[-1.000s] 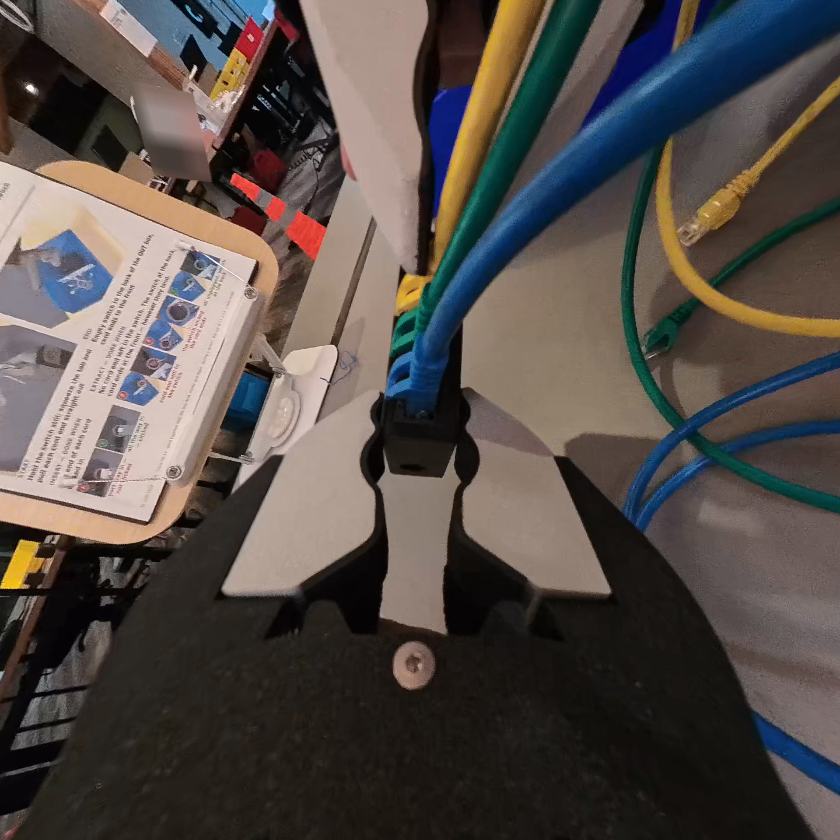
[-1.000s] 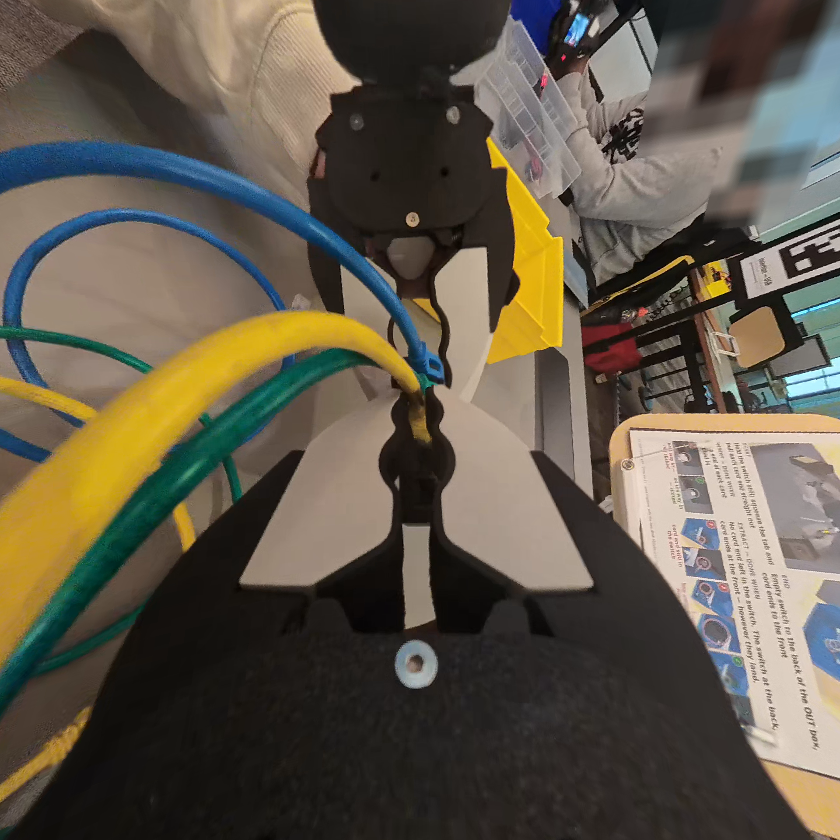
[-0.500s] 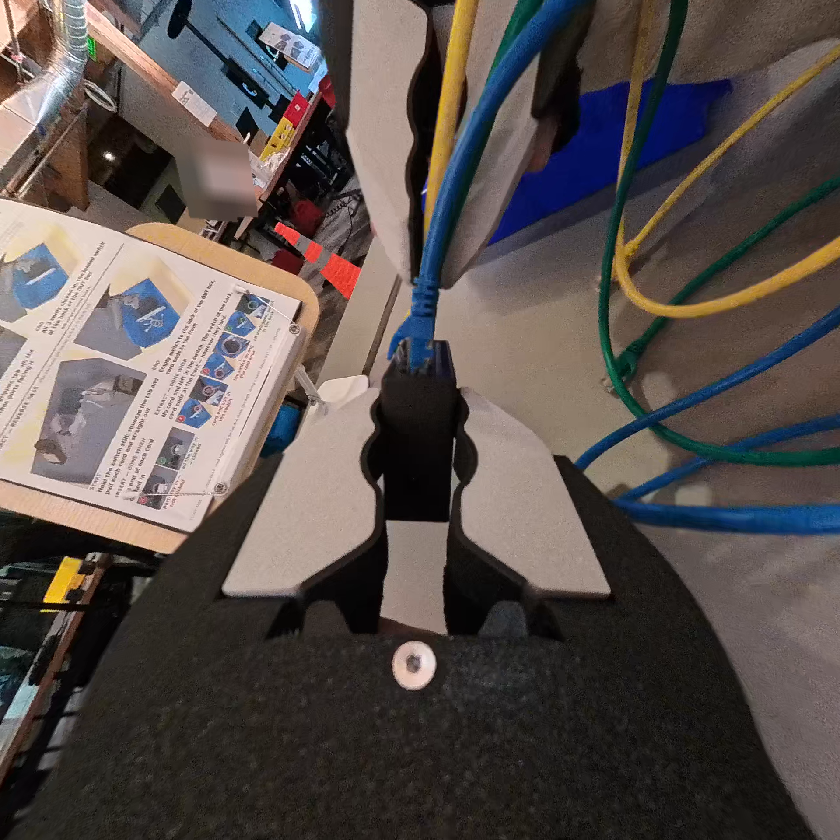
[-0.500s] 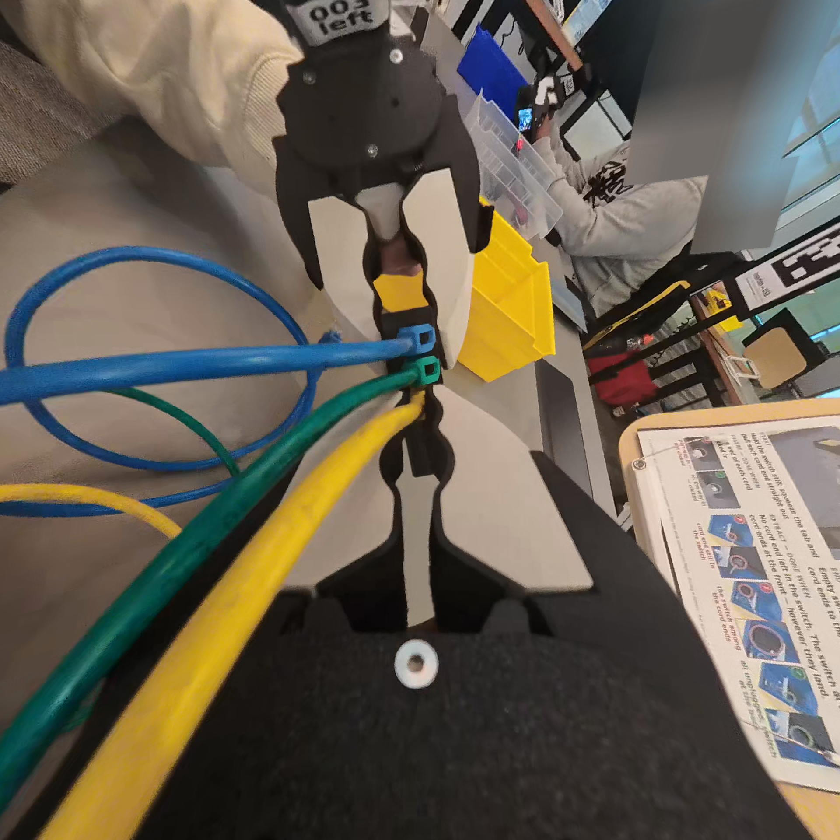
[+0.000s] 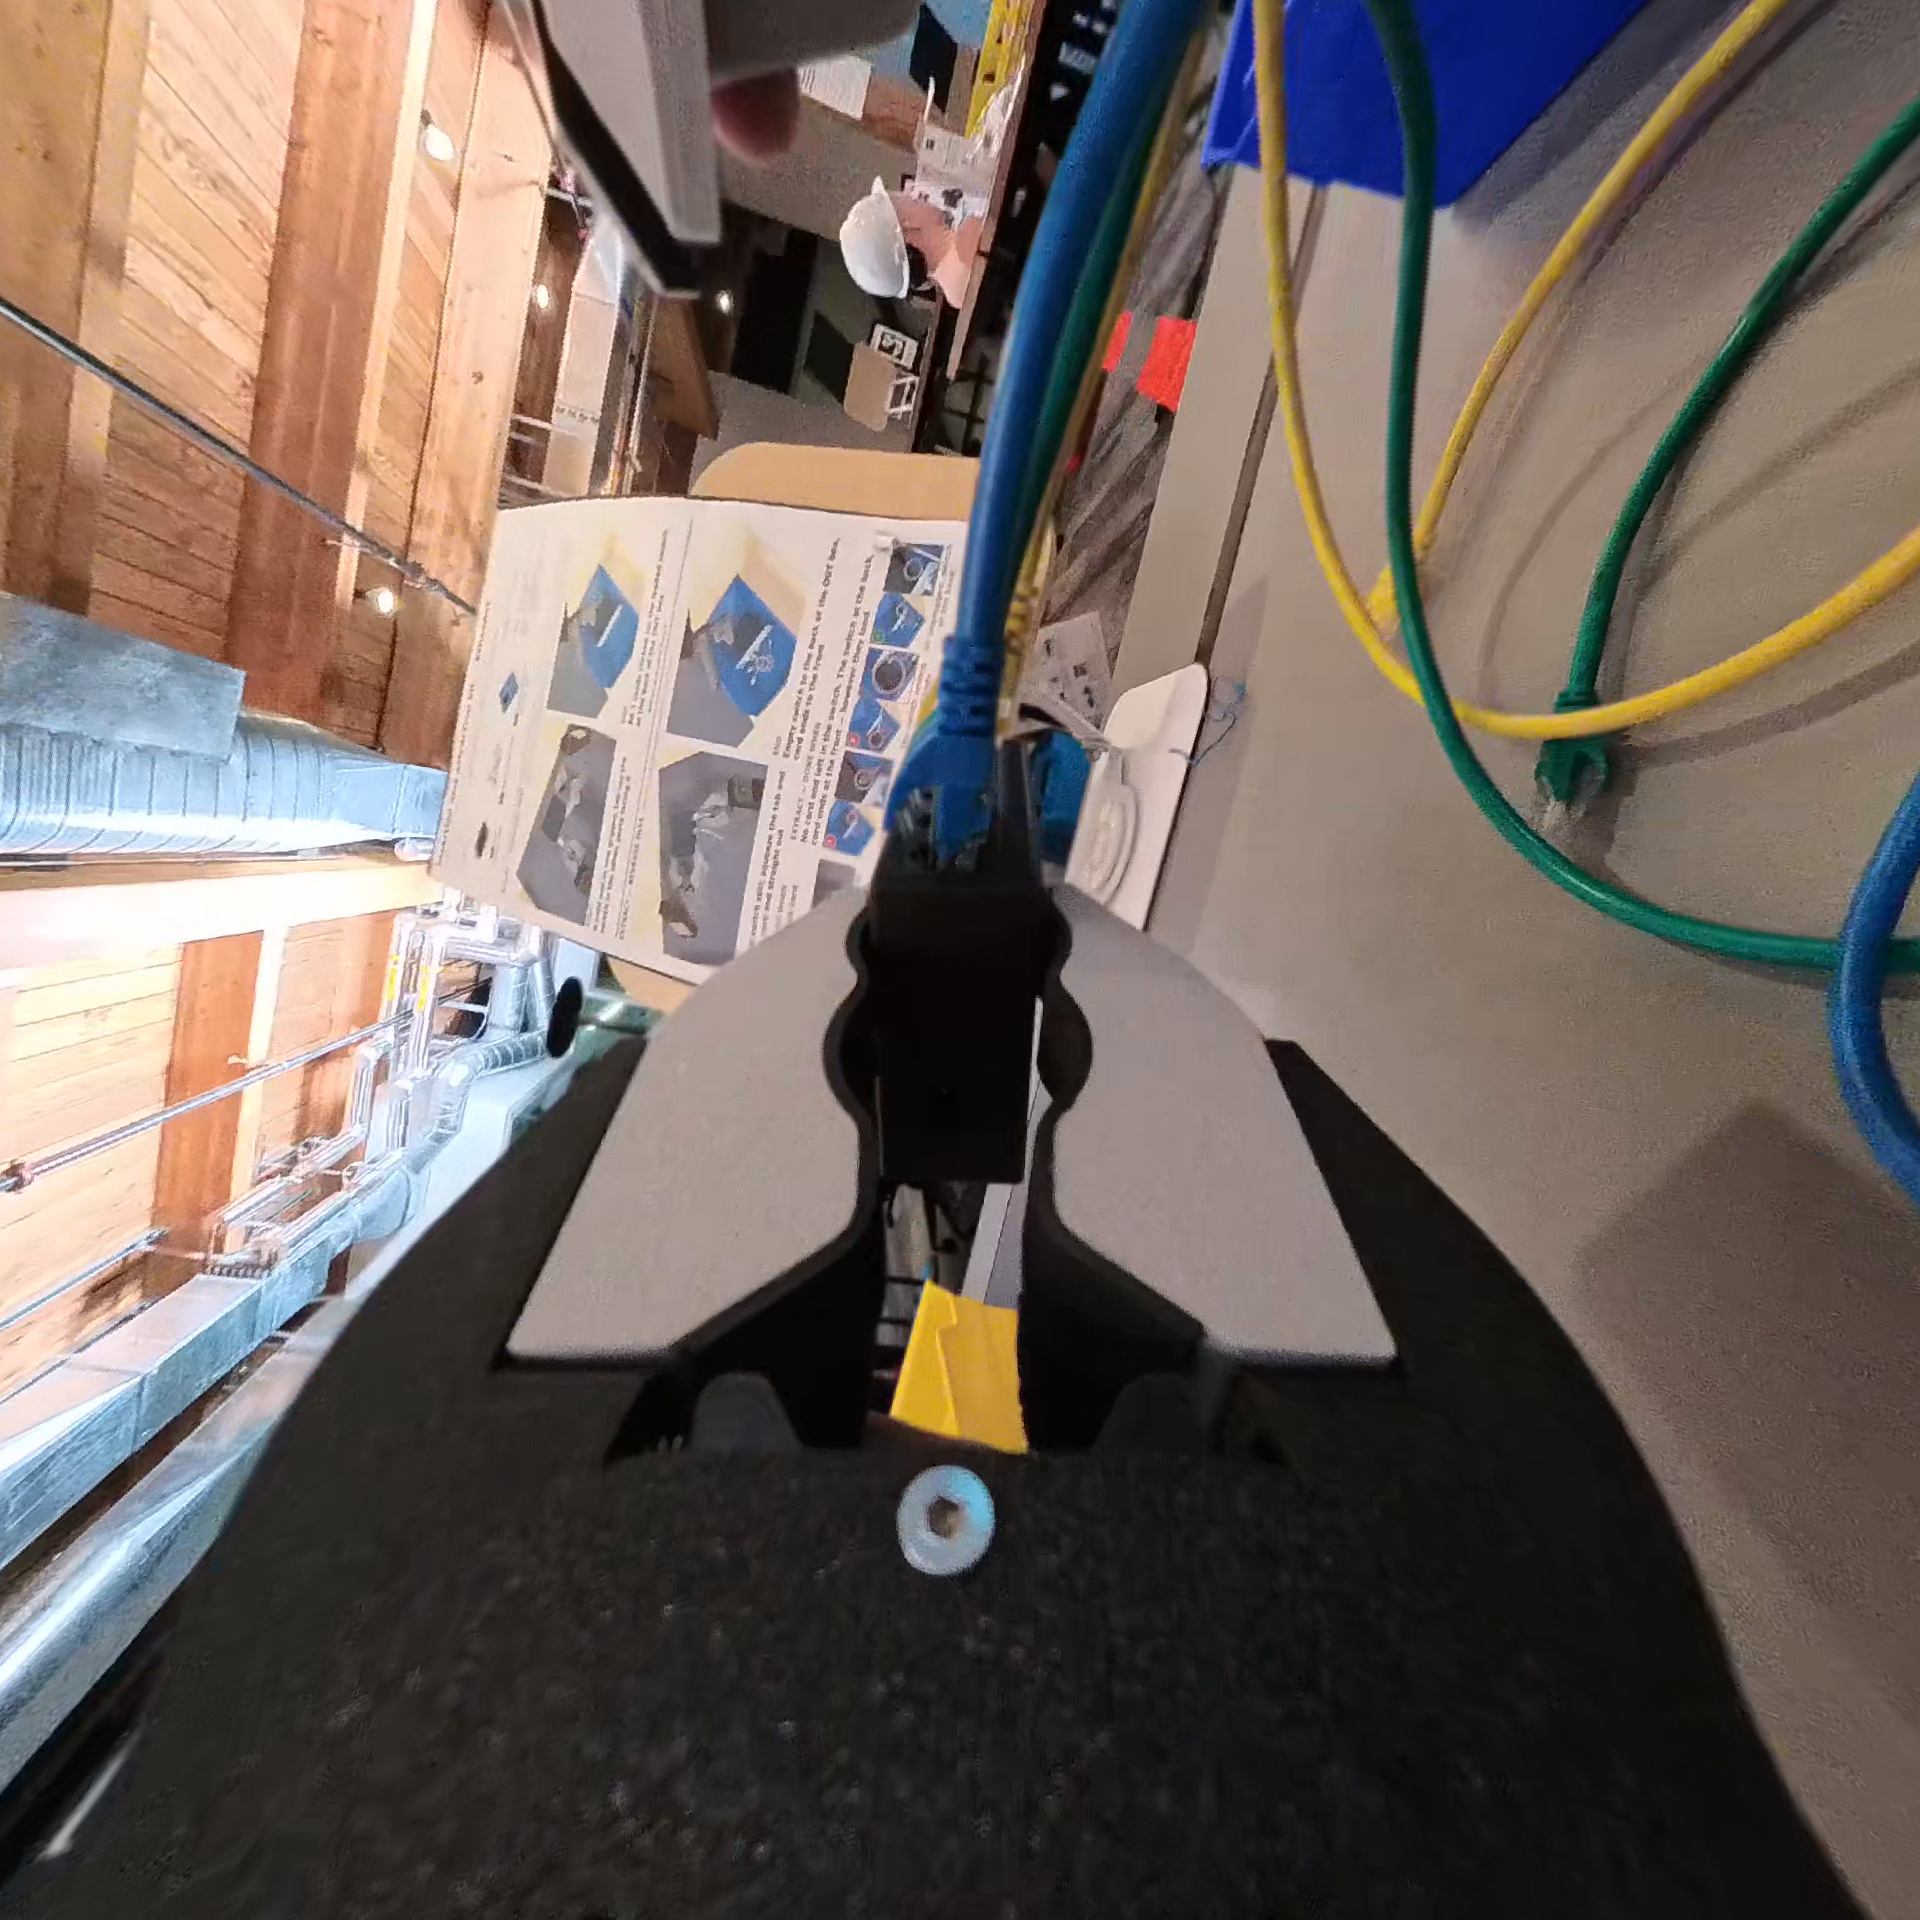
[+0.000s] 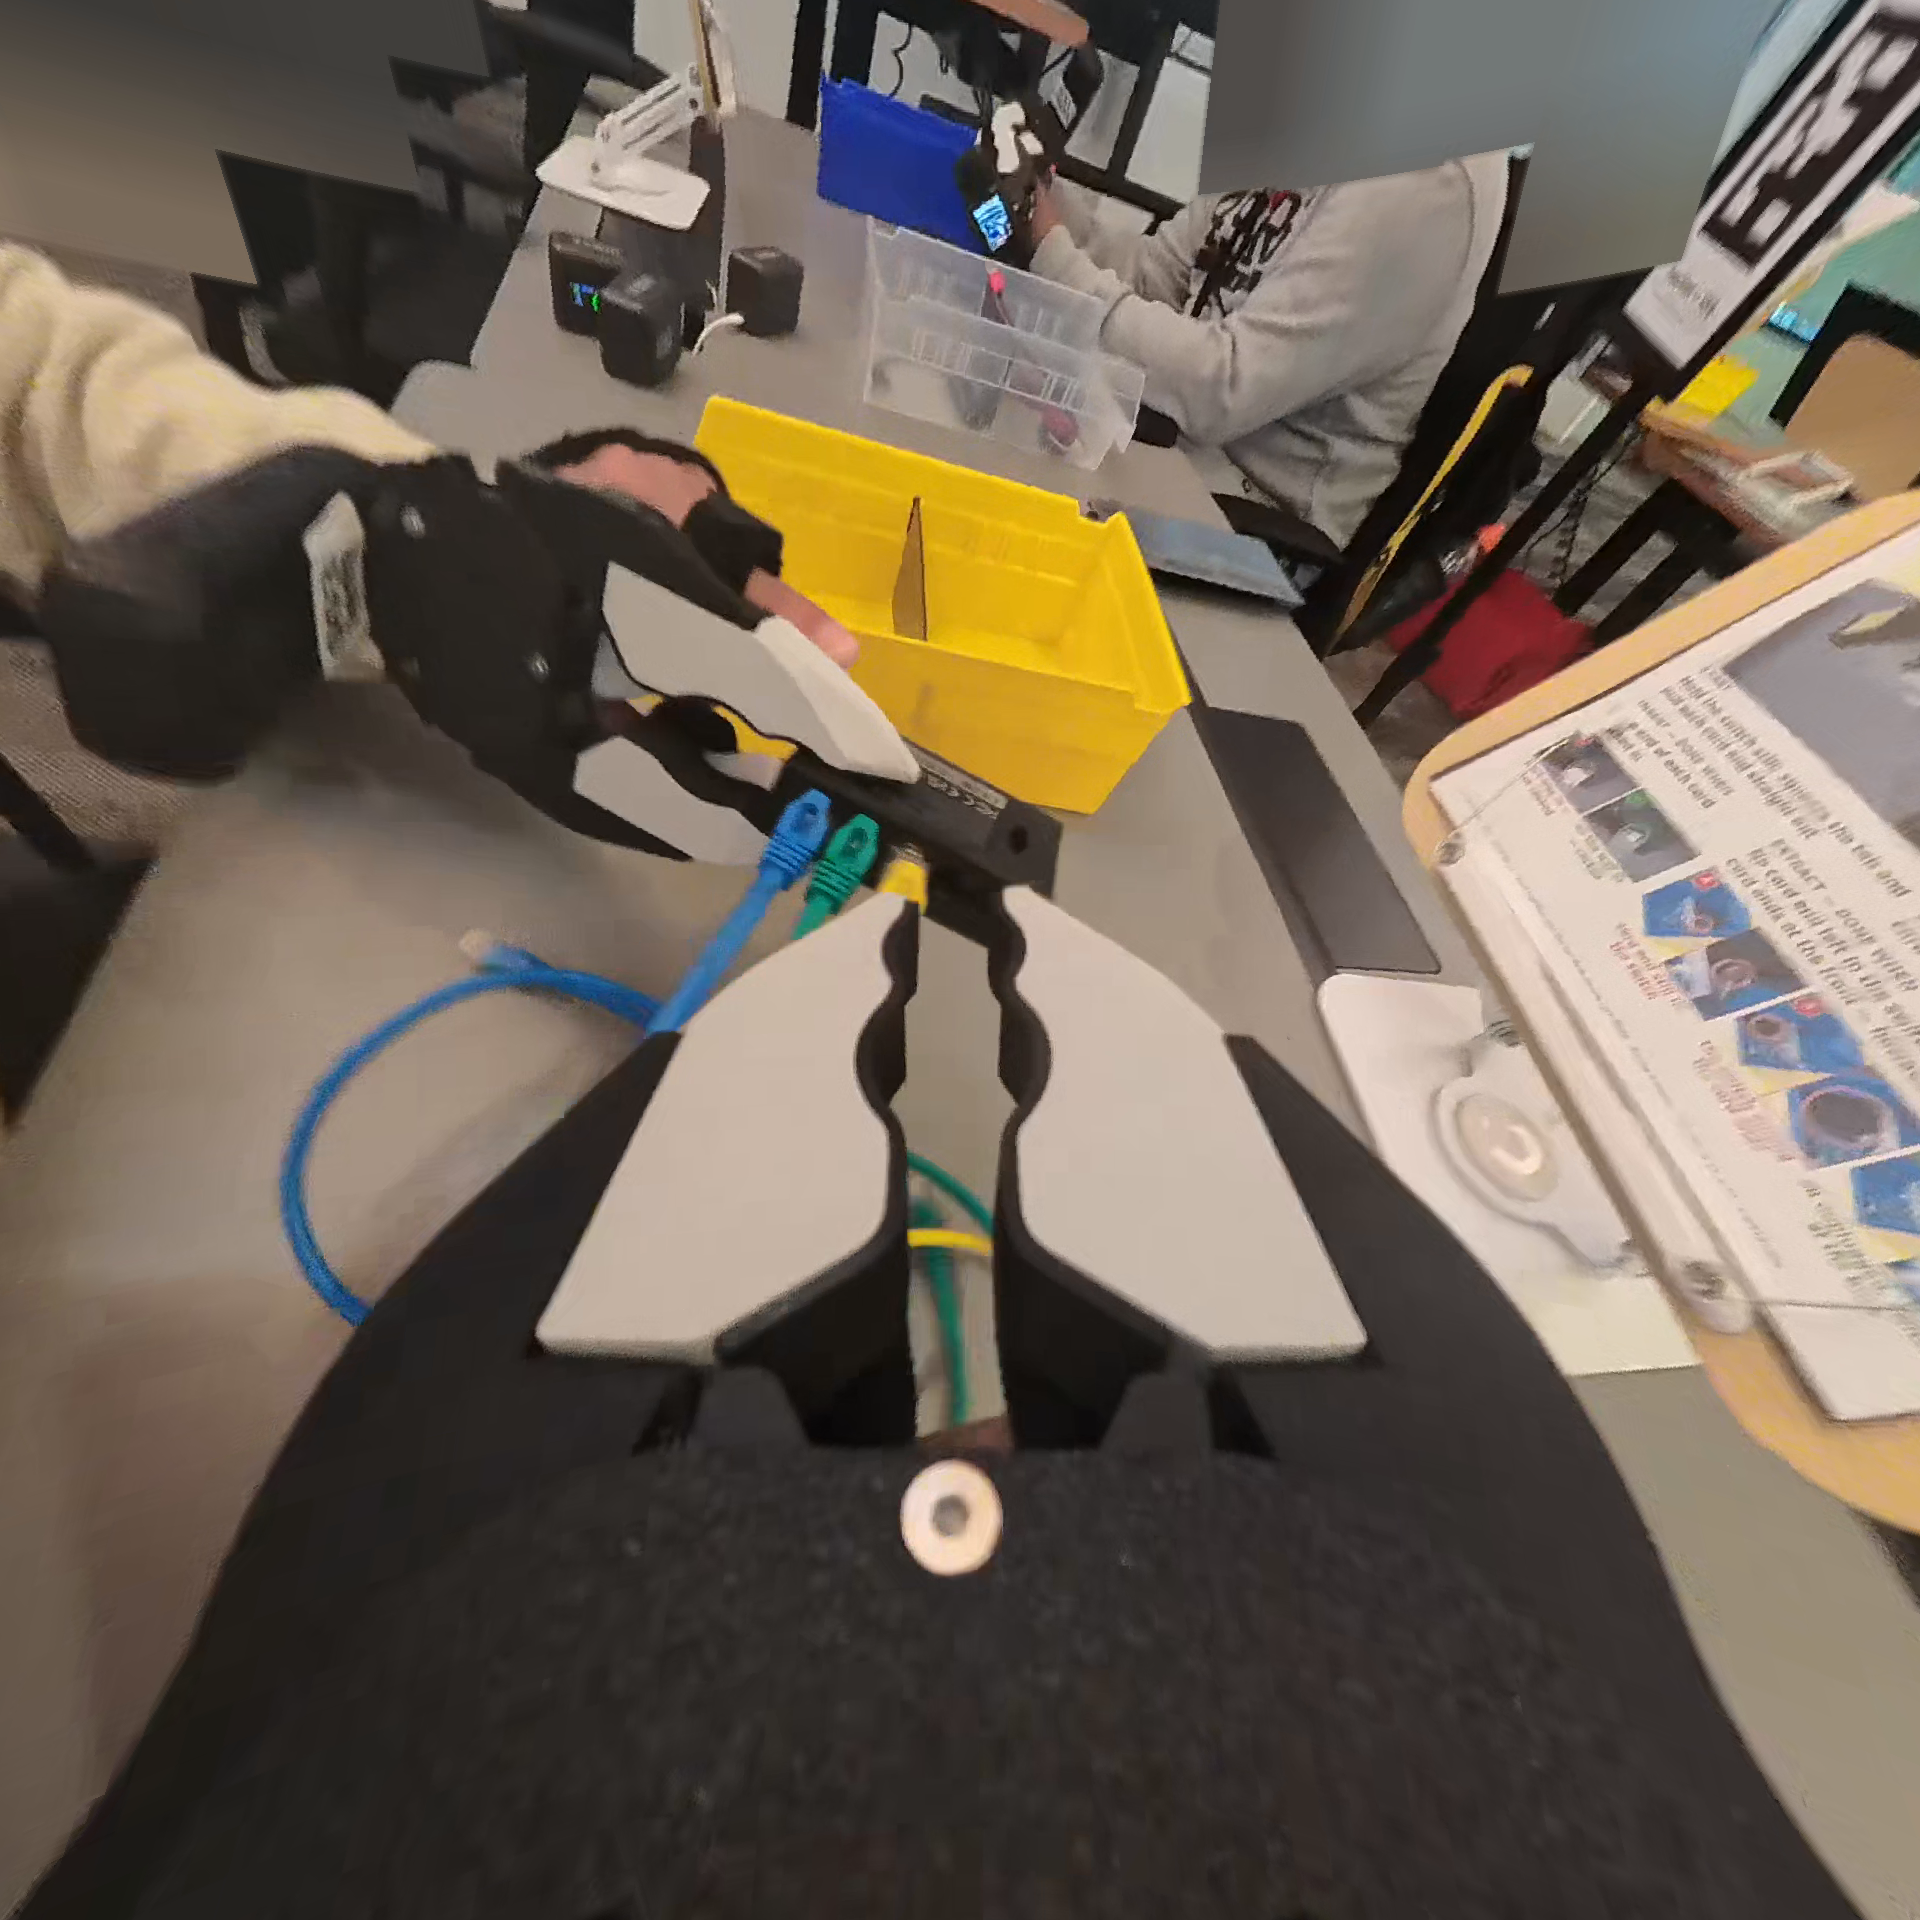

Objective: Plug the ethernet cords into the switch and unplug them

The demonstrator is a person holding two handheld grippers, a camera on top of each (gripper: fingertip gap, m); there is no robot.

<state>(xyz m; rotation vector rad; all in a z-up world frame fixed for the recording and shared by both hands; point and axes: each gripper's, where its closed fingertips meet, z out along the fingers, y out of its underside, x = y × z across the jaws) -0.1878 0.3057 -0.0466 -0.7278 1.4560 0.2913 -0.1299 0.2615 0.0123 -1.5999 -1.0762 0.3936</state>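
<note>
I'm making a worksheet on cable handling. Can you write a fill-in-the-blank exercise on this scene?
1. The left hand-held gripper is shut on the black ____.
2. Beside the blue plug in the switch sits a ____ plug.
3. Behind the switch stands a ____ bin.
4. The right hand-held gripper holds ____.

Missing words: switch; green; yellow; nothing

Even indoor light with small ceiling spots (image 5: pixel 434 149) glaring at far left, soft shadows on the grey table (image 5: pixel 1507 1039), wide-angle bending at edges, and motion blur on the sleeve (image 6: pixel 125 416).
</note>
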